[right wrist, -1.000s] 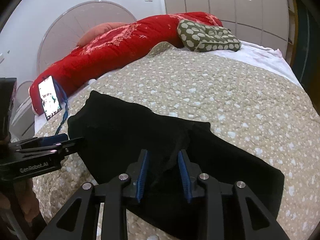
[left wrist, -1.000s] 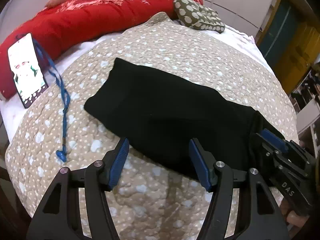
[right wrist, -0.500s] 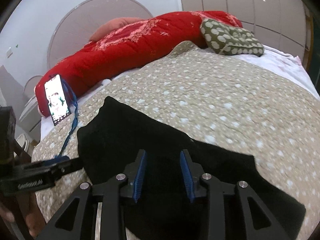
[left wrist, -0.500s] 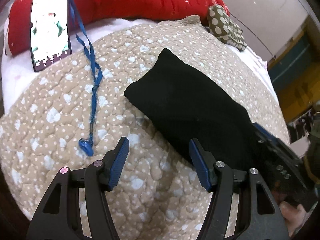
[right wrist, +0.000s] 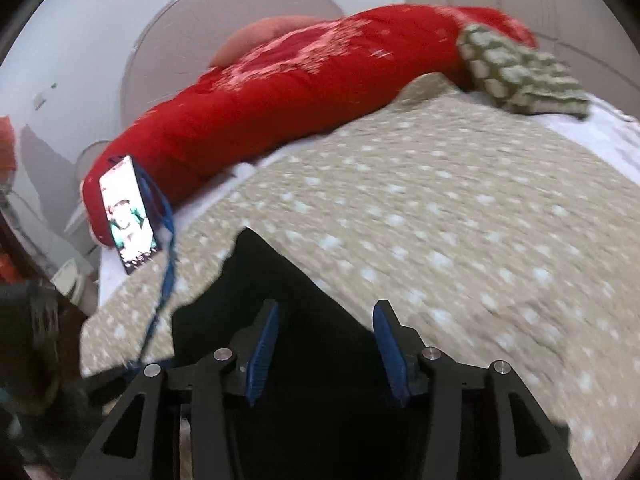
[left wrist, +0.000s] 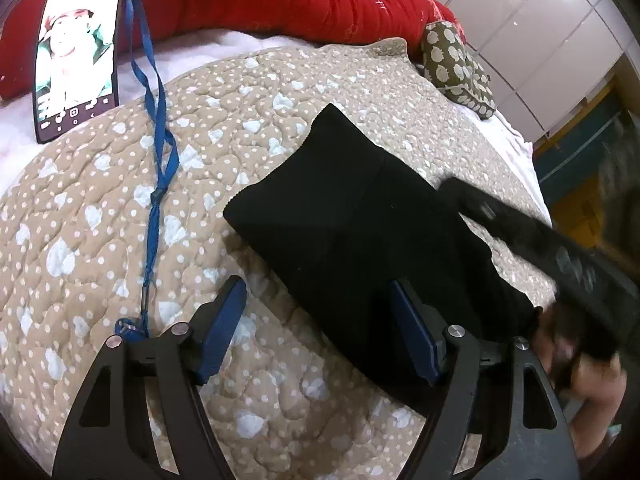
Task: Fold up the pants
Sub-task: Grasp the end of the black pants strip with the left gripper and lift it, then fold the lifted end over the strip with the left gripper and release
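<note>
On the beige spotted quilt [left wrist: 280, 92], folded black fabric pants [left wrist: 360, 232] laid diagonally beneath spread left tongs [left wrist: 316, 328], right tongs [right wrist: 326, 344] just opened, nothing pinched.

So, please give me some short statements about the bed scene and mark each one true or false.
1. The black pants lie on the dotted beige quilt. True.
2. The phone has a dark screen. False: the screen is lit.
3. A blue lanyard trails from the phone across the quilt. True.
4. The left gripper is shut on the pants. False: its fingers stand wide apart, pressing nothing.
5. The long cushion at the headboard is green. False: it is red.
</note>
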Demonstrator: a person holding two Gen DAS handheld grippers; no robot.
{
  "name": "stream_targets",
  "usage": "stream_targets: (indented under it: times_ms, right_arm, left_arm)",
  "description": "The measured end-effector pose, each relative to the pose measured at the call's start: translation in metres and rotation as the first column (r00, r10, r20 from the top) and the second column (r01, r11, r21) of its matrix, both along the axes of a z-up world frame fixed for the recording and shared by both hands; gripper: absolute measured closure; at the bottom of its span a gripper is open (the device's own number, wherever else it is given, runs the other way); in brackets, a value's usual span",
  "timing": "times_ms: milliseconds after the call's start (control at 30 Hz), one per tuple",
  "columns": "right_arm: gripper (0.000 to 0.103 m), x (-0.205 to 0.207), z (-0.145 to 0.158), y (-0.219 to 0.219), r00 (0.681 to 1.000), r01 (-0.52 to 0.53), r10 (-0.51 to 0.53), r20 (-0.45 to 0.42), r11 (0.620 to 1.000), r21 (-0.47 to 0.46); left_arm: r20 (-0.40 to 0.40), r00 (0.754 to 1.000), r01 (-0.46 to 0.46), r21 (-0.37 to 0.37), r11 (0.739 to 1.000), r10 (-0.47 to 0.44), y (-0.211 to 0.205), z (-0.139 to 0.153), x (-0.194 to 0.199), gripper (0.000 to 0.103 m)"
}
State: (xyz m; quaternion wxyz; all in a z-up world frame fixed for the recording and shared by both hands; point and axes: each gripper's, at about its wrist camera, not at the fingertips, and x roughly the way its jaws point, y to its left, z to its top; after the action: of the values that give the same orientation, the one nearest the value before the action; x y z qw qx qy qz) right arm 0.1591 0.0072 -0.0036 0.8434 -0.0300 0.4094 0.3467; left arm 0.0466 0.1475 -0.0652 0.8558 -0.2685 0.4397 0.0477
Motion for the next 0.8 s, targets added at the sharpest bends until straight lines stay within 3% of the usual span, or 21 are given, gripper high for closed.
stream_targets:
  times_ms: [167, 233, 333, 367, 400, 433, 500, 600, 700, 800]
  right_arm:
    - [0.051, 0.026, -0.009, 0.046, 0.99, -0.135, 0.133, -0.055, 0.99, -0.041]
    - [0.049, 0.033, -0.02, 0.063, 0.971, -0.221, 0.215, -0.105, 0.974, -0.053]
    - [0.05, 0.036, -0.034, 0.073, 0.965, -0.242, 0.234, -0.115, 0.968, -0.061]
    - [0.06, 0.036, -0.035, 0.072, 0.966, -0.237, 0.23, -0.115, 0.97, -0.047]
    - [0.066, 0.035, -0.034, 0.07, 0.968, -0.229, 0.224, -0.115, 0.973, -0.03]
    - [0.075, 0.033, -0.031, 0.065, 0.967, -0.225, 0.225, -0.119, 0.974, 0.012]
    - [0.079, 0.03, -0.021, 0.055, 0.973, -0.207, 0.212, -0.093, 0.976, 0.061]
    - [0.08, 0.017, 0.007, 0.022, 0.983, -0.168, 0.18, -0.042, 0.963, 0.209]
    - [0.08, -0.004, 0.043, -0.033, 0.992, -0.121, 0.121, 0.022, 0.924, 0.361]
    - [0.081, -0.029, 0.067, -0.093, 0.996, -0.074, 0.045, 0.074, 0.889, 0.452]
  left_arm:
    - [0.03, 0.999, 0.014, -0.013, 1.0, -0.014, -0.003, -0.003, 0.004, 0.016]
    - [0.041, 0.999, 0.019, -0.005, 1.0, -0.019, -0.004, -0.004, 0.006, 0.015]
    - [0.072, 0.997, 0.028, -0.011, 1.0, -0.028, -0.003, -0.004, 0.009, 0.017]
    - [0.086, 0.996, 0.032, -0.011, 0.999, -0.031, -0.003, -0.004, 0.009, 0.036]
    - [0.09, 0.995, 0.044, -0.008, 0.999, -0.043, -0.003, -0.003, 0.01, 0.067]
    - [0.086, 0.995, 0.061, -0.01, 0.998, -0.06, -0.003, -0.002, 0.011, 0.071]
    - [0.115, 0.99, 0.081, -0.029, 0.996, -0.077, -0.002, 0.004, 0.007, 0.071]
    - [0.195, 0.975, 0.107, 0.0, 0.994, -0.105, -0.009, 0.031, -0.009, 0.071]
    - [0.271, 0.944, 0.175, 0.073, 0.982, -0.188, -0.034, 0.062, -0.025, 0.071]
    - [0.305, 0.903, 0.278, 0.124, 0.953, -0.303, -0.074, 0.08, -0.035, 0.071]
